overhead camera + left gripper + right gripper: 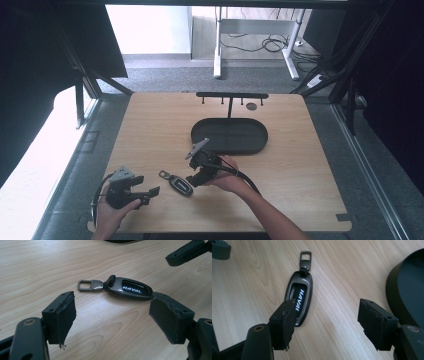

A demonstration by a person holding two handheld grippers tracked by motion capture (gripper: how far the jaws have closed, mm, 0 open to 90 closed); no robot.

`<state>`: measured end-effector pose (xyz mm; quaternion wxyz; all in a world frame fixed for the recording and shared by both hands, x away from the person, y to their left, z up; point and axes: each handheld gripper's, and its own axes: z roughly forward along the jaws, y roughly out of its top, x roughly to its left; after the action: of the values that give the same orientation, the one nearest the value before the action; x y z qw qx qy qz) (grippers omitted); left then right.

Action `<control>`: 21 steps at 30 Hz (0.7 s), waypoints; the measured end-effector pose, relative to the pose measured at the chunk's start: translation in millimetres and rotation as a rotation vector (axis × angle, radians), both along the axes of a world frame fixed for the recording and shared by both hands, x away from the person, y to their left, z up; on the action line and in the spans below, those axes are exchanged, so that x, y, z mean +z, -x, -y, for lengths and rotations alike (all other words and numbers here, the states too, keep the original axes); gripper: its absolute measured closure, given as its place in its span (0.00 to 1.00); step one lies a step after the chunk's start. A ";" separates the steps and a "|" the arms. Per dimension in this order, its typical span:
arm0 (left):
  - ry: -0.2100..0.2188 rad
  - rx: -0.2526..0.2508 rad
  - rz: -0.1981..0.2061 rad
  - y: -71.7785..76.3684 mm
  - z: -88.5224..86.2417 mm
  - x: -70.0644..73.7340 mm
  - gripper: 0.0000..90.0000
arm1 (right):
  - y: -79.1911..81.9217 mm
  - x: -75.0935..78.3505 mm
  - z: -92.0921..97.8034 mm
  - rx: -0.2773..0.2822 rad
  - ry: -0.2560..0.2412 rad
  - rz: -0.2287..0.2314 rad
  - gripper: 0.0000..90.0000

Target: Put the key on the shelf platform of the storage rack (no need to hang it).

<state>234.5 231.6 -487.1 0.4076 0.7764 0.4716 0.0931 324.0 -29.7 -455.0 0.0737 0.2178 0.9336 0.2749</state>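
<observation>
Key fob (pixel 180 184) lies flat on the wooden table (pixel 300 175), at about 7 o'clock from the black oval tray (pixel 230 136) and between the two grippers. The right gripper (pixel 196 179) sits just beside it at its 3 o'clock, jaws apart and empty; the left gripper (pixel 150 192) rests nearer the table's front edge at the fob's 8 o'clock, jaws likewise spread wide and holding nothing.

Judging by the pose, the right gripper is lining up to pick the fob up. To do that well, it should shift toward its own 9 o'clock so the fob's body sits between both pads rather than under one, then close across the narrow width, not along the length. A glossy, rounded shell may squirt out of a shallow pinch, so the pads want to come low, nearly to the table.

The right gripper view shows the misalignment plainly: the fob (pixel 300 297) runs from 12 o'clock down behind the left pad (pixel 287 322). The left gripper view gives the fob (pixel 130 288) side-on, with its metal clip (pixel 86 285) at 9 o'clock and its white lettering readable. The high view adds the black hook rack (pixel 231 95) standing at the tray's 12 o'clock.
</observation>
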 end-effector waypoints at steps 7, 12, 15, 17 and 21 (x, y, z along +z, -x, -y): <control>-0.001 -0.003 -0.005 0.1 1.2 -0.7 0.24 | 0.9 -4.7 -9.2 0.013 0.006 -0.011 0.35; -0.005 -0.006 -0.012 -0.4 2.1 -2.3 0.24 | 1.9 -11.0 -20.3 0.025 0.016 -0.028 0.35; -0.004 -0.006 -0.012 -0.4 1.6 -2.4 0.24 | 2.5 -13.2 -23.5 0.035 0.020 -0.031 0.35; -0.003 -0.005 -0.010 -0.3 1.5 -2.0 0.24 | 3.7 -15.5 -27.2 0.039 0.028 -0.038 0.35; -0.003 -0.005 -0.009 -0.5 1.3 -2.4 0.24 | 4.4 -19.2 -32.7 0.049 0.036 -0.043 0.35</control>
<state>235.0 230.3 -489.5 0.4045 0.7787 0.4713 0.0894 319.6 3.0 -474.3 0.0507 0.1995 0.9447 0.2552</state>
